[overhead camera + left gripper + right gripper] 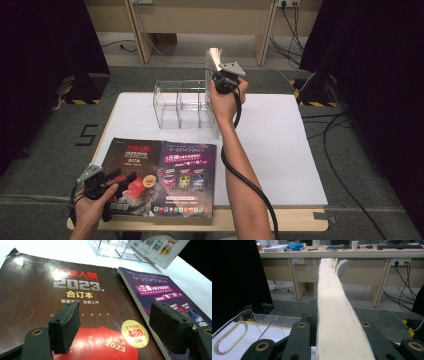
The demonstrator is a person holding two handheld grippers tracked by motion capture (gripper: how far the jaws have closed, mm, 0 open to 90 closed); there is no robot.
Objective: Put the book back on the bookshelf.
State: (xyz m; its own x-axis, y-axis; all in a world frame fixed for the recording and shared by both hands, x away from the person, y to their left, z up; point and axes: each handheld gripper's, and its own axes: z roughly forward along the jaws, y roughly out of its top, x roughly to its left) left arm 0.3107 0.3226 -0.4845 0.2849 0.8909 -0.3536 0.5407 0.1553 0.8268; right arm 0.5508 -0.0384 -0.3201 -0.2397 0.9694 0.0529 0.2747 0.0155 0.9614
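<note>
Two magazines, one dark (pixel 132 177) and one purple (pixel 187 182), are laid side by side at the table's (pixel 280 145) near edge. Above the dark one the left gripper (pixel 113 325) is held with jaws released, nothing between them. Farther back, a third magazine (pixel 334 315) is grasped upright, page edges up, by the right gripper (pixel 334 340) at the right end of a clear rack (pixel 182 105).

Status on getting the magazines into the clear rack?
Done: none seated in the clear acrylic rack yet. In hand: right tongs clamp a thick magazine upright at the rack's right end. Left: dark 2023 magazine and purple one lie flat; left tongs open above them.
</note>
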